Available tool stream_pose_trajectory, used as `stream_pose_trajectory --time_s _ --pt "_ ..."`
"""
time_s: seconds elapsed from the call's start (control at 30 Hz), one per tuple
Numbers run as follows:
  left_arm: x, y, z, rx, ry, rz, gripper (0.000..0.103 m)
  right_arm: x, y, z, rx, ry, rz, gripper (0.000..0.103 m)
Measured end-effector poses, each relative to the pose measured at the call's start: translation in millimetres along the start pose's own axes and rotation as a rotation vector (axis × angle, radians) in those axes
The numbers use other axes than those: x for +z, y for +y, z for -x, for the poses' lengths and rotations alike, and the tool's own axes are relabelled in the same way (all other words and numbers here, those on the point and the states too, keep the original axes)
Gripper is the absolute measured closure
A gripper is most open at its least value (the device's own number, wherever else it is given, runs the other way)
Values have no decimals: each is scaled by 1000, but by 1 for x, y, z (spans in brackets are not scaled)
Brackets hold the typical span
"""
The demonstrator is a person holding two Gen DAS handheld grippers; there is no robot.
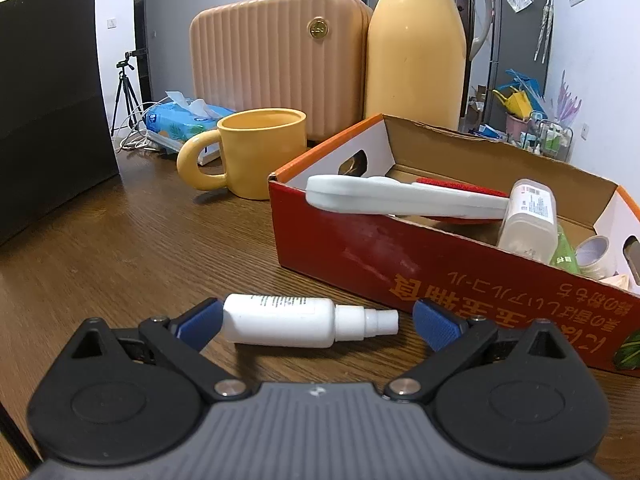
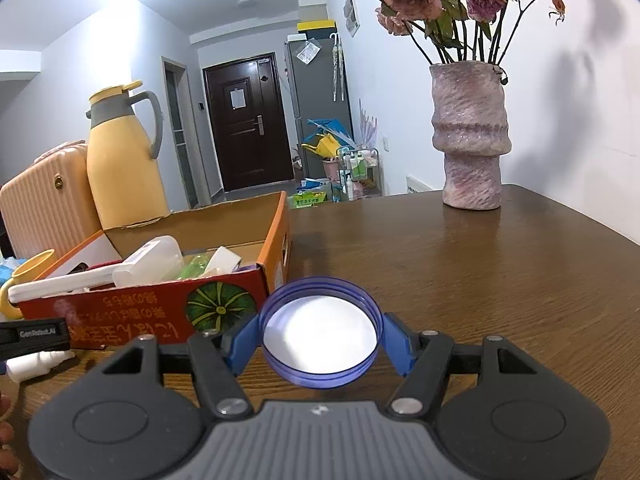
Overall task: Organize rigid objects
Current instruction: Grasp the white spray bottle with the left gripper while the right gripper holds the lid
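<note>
My left gripper point(image 1: 316, 320) sits spread around the small white plastic spray bottle point(image 1: 288, 321) lying on the brown wooden worktop point(image 1: 132, 240) beside the red cardboard box point(image 1: 420, 264). Light, slick; I'd pinch its body. Right gripper point(image 2: 320, 340) clamps a blue-rimmed round lid point(image 2: 320, 332).

white walls point(image 2: 420, 120), dark door point(image 2: 246, 124), wooden table point(image 2: 500, 280)

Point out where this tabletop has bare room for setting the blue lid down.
Bare wood spans from the cardboard box across to the vase. Another free patch lies between the black bag, mug and spray bottle. The box interior is crowded.
</note>
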State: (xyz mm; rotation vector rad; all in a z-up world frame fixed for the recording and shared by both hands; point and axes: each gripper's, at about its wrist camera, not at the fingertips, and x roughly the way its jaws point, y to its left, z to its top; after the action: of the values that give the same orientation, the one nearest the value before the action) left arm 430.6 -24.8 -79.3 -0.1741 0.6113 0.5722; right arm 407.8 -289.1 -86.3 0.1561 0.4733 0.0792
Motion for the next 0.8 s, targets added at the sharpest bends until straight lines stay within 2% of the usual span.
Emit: stream_pose_trajectory --time_s 0.2,0.8 --pt "0 1 -4 5 3 -13 0 -1 2 2 7 1 6 38" --pt "-5 0 -9 -29 -23 -144 0 -2 2 5 19 3 5 38"
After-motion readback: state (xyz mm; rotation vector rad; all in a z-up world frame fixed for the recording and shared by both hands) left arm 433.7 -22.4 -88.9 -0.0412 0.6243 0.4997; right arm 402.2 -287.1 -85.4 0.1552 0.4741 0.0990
